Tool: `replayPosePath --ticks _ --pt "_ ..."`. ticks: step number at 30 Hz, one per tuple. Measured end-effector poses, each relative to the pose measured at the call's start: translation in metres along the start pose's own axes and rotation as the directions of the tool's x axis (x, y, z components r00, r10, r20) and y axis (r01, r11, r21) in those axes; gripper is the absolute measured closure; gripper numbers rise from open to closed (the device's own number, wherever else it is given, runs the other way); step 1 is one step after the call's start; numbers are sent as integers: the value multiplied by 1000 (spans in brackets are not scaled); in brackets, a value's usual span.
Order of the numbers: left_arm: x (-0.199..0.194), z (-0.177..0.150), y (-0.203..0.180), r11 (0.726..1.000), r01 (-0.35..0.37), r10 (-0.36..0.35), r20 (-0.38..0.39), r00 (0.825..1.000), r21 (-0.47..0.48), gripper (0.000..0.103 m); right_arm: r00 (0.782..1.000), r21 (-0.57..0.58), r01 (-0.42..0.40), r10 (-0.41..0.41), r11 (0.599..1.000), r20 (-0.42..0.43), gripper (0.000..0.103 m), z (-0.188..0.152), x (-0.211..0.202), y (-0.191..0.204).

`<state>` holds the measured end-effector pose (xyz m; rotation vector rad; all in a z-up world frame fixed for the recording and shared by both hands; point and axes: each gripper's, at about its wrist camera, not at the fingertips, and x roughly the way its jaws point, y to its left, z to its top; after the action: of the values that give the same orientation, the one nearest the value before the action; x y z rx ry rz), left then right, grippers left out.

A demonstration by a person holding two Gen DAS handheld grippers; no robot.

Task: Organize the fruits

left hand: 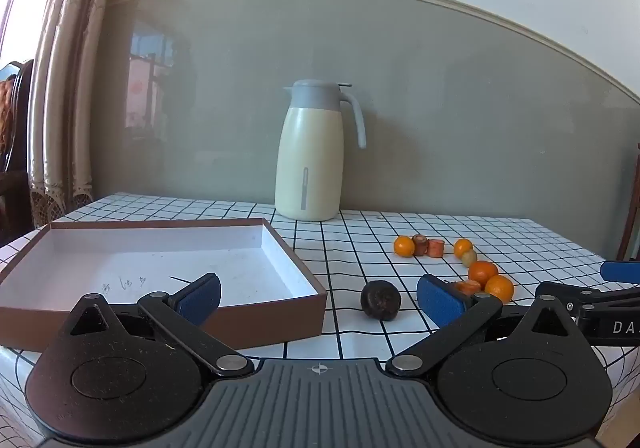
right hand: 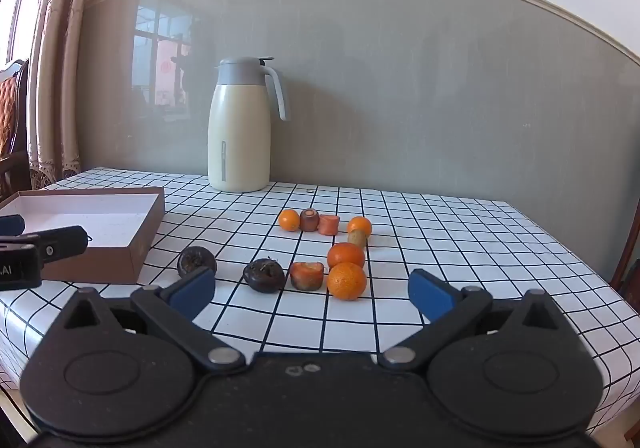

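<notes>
Several small oranges lie in a loose cluster on the checked tablecloth, mixed with carrot chunks and two dark wrinkled fruits. My right gripper hovers open just in front of them, holding nothing. An empty brown box with a white inside sits on the left of the table. My left gripper stands open over the box's near right corner, with one dark fruit on the cloth just beyond it. The oranges lie further right, where the right gripper's fingers show at the edge.
A cream thermos jug with a grey lid stands at the back by the wall. The tablecloth runs to the table's right edge. A curtain and a chair are at the far left.
</notes>
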<state>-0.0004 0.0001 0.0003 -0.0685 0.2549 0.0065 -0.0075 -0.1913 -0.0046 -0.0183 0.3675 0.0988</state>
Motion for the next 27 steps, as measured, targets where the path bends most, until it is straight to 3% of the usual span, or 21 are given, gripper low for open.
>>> replayPosePath --ticks 27 --pt "-1 -2 -3 1000 -11 11 -13 1000 25 0 1000 -2 0 0 1000 8 6 0 0 0"
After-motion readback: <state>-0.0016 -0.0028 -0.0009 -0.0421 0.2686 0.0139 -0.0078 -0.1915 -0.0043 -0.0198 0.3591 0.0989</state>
